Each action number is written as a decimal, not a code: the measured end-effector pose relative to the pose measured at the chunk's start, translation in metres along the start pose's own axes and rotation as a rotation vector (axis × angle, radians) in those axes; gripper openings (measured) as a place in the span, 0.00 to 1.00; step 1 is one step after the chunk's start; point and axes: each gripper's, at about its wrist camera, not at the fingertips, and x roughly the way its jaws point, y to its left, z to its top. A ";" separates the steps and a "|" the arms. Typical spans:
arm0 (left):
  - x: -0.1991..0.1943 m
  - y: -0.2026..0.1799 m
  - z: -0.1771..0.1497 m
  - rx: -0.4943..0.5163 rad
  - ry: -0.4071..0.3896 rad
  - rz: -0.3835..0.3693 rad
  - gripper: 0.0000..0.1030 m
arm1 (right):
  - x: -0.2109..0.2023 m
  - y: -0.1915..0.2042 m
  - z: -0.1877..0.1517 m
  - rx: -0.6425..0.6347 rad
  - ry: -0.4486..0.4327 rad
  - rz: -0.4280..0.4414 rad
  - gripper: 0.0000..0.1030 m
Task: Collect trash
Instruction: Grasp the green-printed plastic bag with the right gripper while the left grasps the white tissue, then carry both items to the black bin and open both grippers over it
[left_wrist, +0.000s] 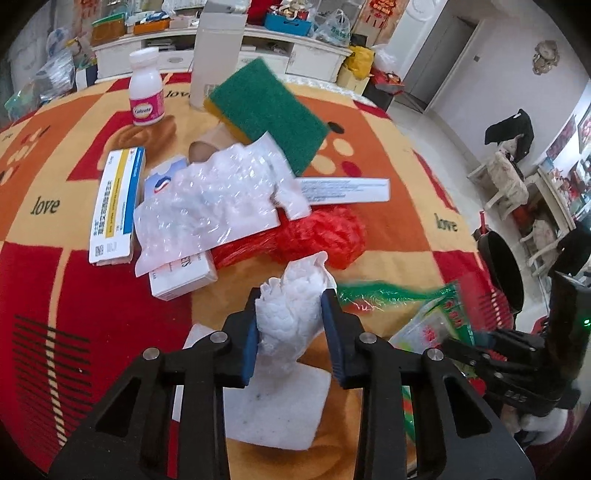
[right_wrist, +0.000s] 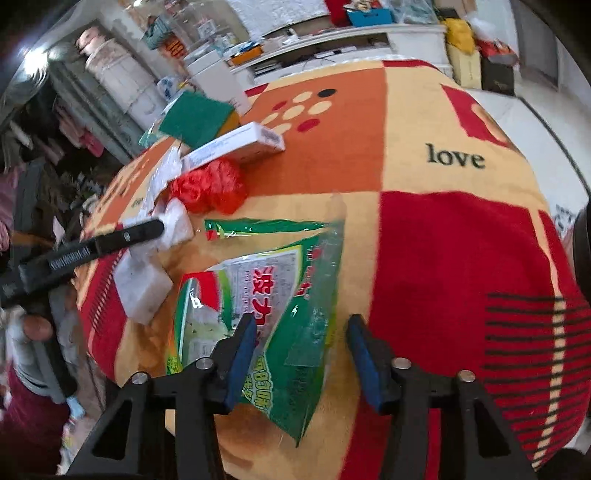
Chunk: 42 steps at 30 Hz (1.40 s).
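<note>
My left gripper (left_wrist: 291, 328) is shut on a crumpled white tissue (left_wrist: 291, 302), held just above a flat white pad (left_wrist: 277, 402) on the blanket. From the right wrist view that tissue (right_wrist: 177, 221) sticks out past the left gripper's black finger (right_wrist: 144, 230). My right gripper (right_wrist: 301, 356) stands over a green snack bag (right_wrist: 280, 314). The bag fills the space between its blue pads, and they look shut on it. A torn green strip (right_wrist: 258, 227) lies just beyond the bag.
Further back lie a red plastic bag (left_wrist: 321, 236), bubble wrap (left_wrist: 210, 206), several medicine boxes, a green scouring pad (left_wrist: 266, 110) and a white bottle (left_wrist: 146, 88). A black round object (left_wrist: 498, 273) sits at the table's right edge. A person's hand (right_wrist: 33, 328) shows at the left.
</note>
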 end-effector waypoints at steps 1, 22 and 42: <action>-0.003 -0.003 0.001 0.005 -0.007 -0.006 0.28 | -0.001 0.001 0.001 -0.006 -0.008 -0.003 0.25; -0.008 -0.089 0.030 0.113 -0.077 -0.048 0.28 | -0.072 -0.058 0.029 0.088 -0.193 -0.062 0.22; 0.020 -0.176 0.036 0.256 -0.042 -0.091 0.28 | -0.126 -0.144 0.013 0.232 -0.281 -0.141 0.22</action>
